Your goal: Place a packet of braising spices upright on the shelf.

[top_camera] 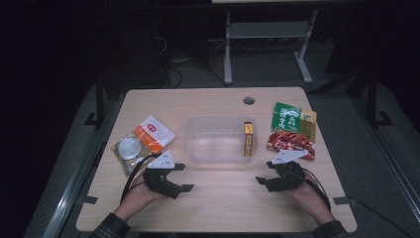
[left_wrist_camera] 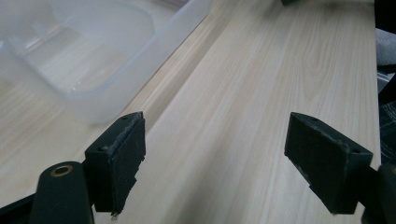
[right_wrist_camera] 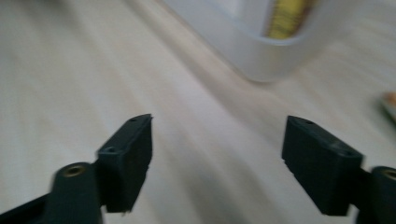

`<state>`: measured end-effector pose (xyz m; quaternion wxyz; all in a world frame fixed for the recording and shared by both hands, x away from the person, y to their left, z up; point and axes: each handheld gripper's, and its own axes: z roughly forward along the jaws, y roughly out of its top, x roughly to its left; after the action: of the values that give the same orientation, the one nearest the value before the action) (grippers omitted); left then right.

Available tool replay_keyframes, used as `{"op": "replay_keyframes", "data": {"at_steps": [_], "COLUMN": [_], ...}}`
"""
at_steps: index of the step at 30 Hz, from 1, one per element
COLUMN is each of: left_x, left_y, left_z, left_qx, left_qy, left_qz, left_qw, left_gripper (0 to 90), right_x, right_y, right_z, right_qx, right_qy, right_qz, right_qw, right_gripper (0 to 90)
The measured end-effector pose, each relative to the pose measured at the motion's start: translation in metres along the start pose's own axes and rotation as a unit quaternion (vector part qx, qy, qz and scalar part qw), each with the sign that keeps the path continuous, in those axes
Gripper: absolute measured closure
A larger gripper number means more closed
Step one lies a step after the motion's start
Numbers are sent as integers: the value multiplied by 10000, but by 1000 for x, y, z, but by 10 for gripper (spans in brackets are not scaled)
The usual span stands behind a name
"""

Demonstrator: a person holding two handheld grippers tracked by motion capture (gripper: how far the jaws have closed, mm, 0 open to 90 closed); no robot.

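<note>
A clear plastic container (top_camera: 220,139) stands in the middle of the wooden table (top_camera: 223,203), with a yellow box (top_camera: 248,139) upright against its right wall. My left gripper (top_camera: 184,177) lies low over the table in front of the container's left corner, its jaws open and pointing right. The left gripper view has those jaws (left_wrist_camera: 217,123) wide apart over bare wood, with the container (left_wrist_camera: 93,60) beyond at the left. My right gripper (top_camera: 265,172) is in front of the container's right corner, pointing left. Its jaws (right_wrist_camera: 219,123) stand open over bare wood, near the container's corner (right_wrist_camera: 261,51) and the yellow box (right_wrist_camera: 285,18).
An orange and white packet (top_camera: 153,133) and a clear bag with a round item (top_camera: 128,148) lie left of the container. A green packet (top_camera: 286,117) and a red packet (top_camera: 292,141) lie to its right. A cable hole (top_camera: 248,100) sits near the far edge.
</note>
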<state>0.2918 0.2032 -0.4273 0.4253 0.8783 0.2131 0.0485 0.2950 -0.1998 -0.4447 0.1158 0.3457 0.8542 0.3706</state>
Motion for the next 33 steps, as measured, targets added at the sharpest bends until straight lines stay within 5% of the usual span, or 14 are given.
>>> {"op": "replay_keyframes", "data": {"at_steps": [5, 8, 11, 20, 21, 27, 33], "left_x": [-3, -4, -4, -5, -5, -3, -3], "left_y": [-18, -24, -26, -29, -29, -30, -31], "left_z": [-2, -6, -10, -8, -7, -6, -5], "left_qx": [272, 318, 283, 397, 421, 489, 566], "left_qy": [34, 87, 117, 192, 193, 160, 126], "left_qz": [-70, -58, -92, -62, -59, -69, -61], "left_qw": [9996, 9994, 9995, 9990, 9989, 9987, 9983], "left_gripper": [210, 210, 210, 212, 212, 212, 212], "right_x": [-24, -47, -63, -104, -113, -137, -143], "right_y": [2, 3, 2, -8, -13, -29, -37], "right_z": [-4, -6, -9, -15, -18, -29, -24], "right_qx": [29, -28, -25, 157, 223, 333, 590], "right_qy": [-339, -668, -997, -1572, -1721, -1980, -2004], "right_qz": [273, 502, 717, 1024, 1096, 1416, 1398], "right_qw": [9990, 9965, 9924, 9821, 9787, 9693, 9679], "right_gripper": [460, 602, 700, 751, 834, 898, 899]}}
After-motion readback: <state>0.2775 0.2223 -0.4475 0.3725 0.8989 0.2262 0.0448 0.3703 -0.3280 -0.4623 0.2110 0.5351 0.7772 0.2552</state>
